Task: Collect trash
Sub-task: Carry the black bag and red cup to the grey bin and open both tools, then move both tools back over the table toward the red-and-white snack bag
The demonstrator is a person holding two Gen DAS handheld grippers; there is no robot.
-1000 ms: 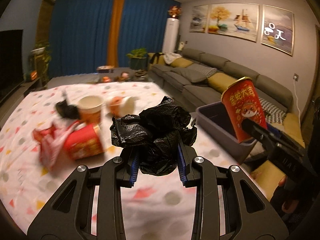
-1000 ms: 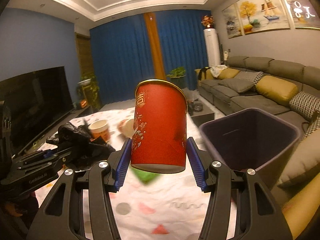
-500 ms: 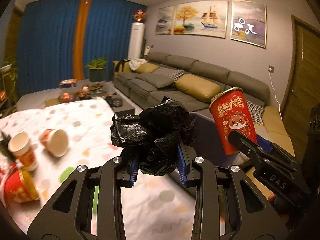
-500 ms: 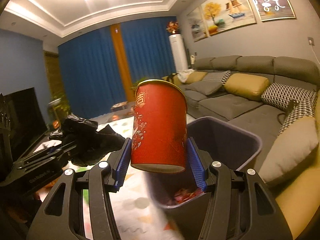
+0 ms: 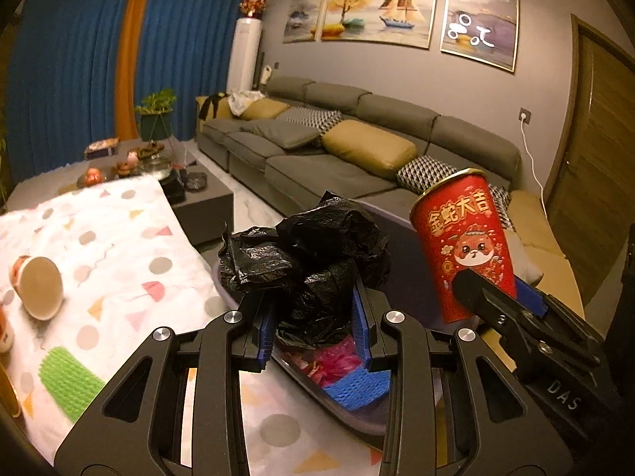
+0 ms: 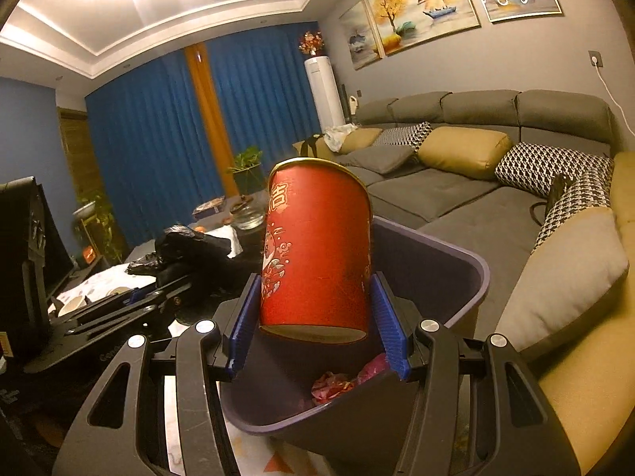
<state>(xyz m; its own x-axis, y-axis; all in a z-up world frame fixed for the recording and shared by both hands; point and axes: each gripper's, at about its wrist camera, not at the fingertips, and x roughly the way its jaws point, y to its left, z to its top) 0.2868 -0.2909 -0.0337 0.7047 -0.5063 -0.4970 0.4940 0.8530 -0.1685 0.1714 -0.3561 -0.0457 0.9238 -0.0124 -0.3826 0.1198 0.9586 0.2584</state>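
Trash, left wrist view: crumpled black plastic bag (image 5: 313, 265), light and soft, squeezed at its middle by left gripper (image 5: 315, 327) over purple bin (image 5: 357, 416).
Right wrist view: red paper cup (image 6: 315, 250), light, crushable, clamped low between right gripper (image 6: 317, 327) pads above the bin (image 6: 460, 277).

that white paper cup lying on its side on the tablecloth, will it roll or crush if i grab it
The white paper cup lies tipped on the patterned tablecloth, so a nudge would probably roll it in a curve, since cups taper. It looks empty, so likely light. Thin paper walls would probably buckle under a hard squeeze from the tongs.
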